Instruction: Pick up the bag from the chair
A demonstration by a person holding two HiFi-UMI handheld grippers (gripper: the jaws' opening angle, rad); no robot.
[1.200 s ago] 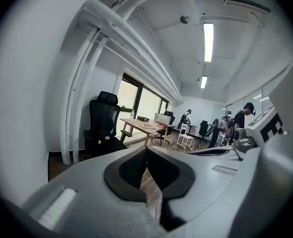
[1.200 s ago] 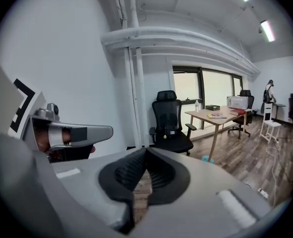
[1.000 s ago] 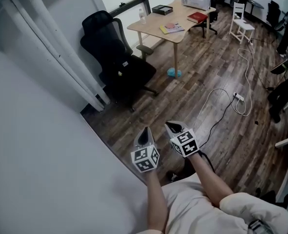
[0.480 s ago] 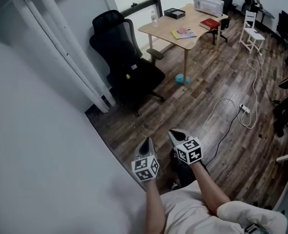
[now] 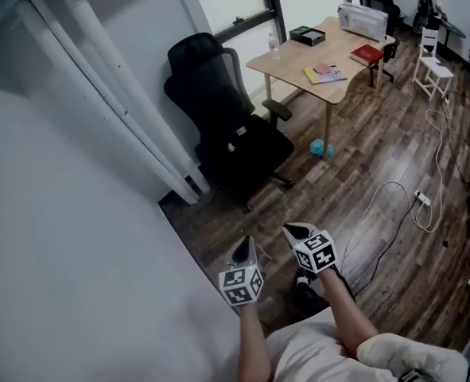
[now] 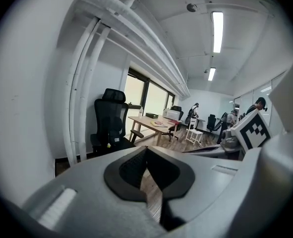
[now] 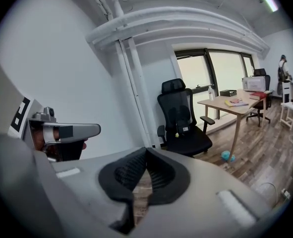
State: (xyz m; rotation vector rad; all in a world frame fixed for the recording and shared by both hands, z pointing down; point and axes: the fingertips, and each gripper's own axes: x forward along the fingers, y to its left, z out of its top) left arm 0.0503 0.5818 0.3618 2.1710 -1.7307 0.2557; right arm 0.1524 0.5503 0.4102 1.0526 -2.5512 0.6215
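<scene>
A black office chair (image 5: 223, 118) stands by the window wall, beyond both grippers. A black bag (image 5: 249, 143) with a small white tag and a yellow charm rests on its seat, hard to tell apart from the dark upholstery. The chair also shows in the left gripper view (image 6: 109, 125) and the right gripper view (image 7: 182, 119), still well ahead of the jaws. My left gripper (image 5: 242, 247) (image 6: 146, 155) and right gripper (image 5: 296, 231) (image 7: 146, 155) are held side by side above the wood floor. Both point toward the chair, shut with nothing in them.
A white wall with vertical pipes (image 5: 115, 110) runs close on the left. A wooden desk (image 5: 322, 54) with books, a box and a bottle stands right of the chair. Under it lies a blue object (image 5: 321, 147). A white cable (image 5: 394, 205) loops over the floor at right.
Both grippers have advanced toward the chair, which now appears nearer and lower in the head view. The jaws stayed shut.
</scene>
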